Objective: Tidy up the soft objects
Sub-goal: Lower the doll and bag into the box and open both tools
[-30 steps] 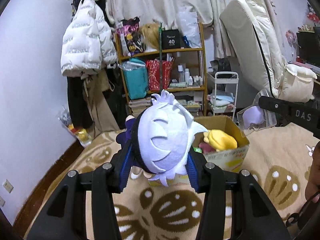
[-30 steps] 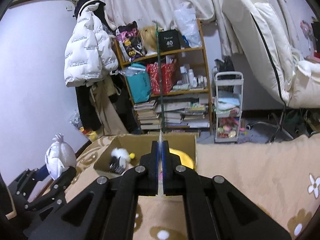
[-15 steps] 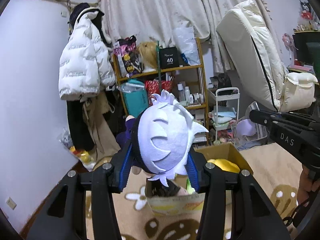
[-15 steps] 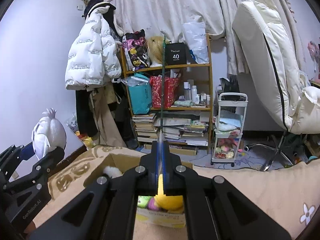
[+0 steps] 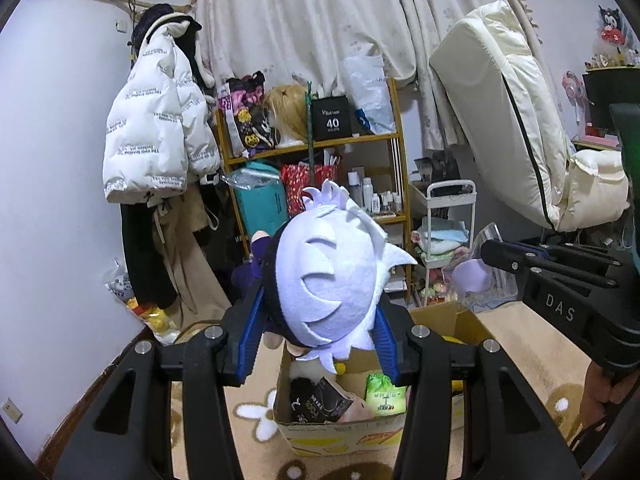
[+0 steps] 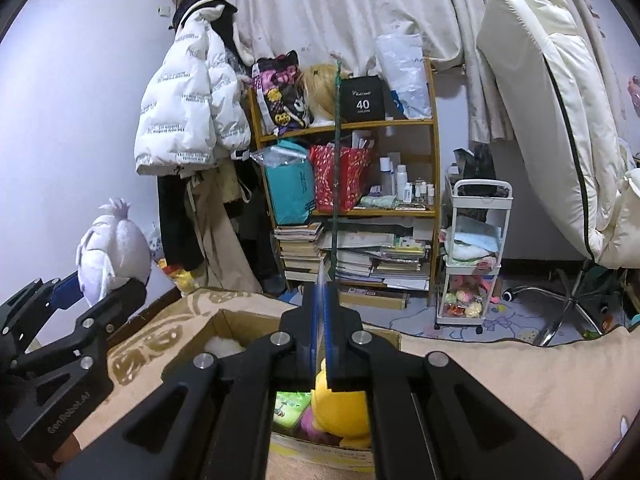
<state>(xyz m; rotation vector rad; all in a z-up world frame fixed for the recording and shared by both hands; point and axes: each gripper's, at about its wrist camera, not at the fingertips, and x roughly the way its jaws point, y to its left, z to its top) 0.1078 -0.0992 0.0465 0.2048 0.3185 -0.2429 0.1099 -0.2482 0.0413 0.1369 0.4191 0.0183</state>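
Observation:
My left gripper (image 5: 320, 340) is shut on a white-haired plush doll (image 5: 332, 280) with a dark purple body and holds it in the air over the near end of an open cardboard box (image 5: 332, 436). The box holds a yellow plush (image 6: 340, 408), a green packet (image 5: 382, 396) and a black packet (image 5: 312, 400). In the right wrist view the doll (image 6: 114, 248) and left gripper (image 6: 100, 304) show at the left. My right gripper (image 6: 322, 312) is shut and empty, above the box (image 6: 224, 324).
The box stands on a beige patterned blanket (image 6: 500, 380). Behind are a wooden shelf (image 6: 348, 208) with bags and books, a white trolley (image 6: 476, 256), hanging coats (image 5: 156, 140) and a cream chair (image 5: 520, 120). The right gripper crosses the left wrist view (image 5: 560, 292).
Both grippers have moved closer to the box, which now lies lower and nearer in both views. The left gripper keeps its hold on the doll; the right stays shut.

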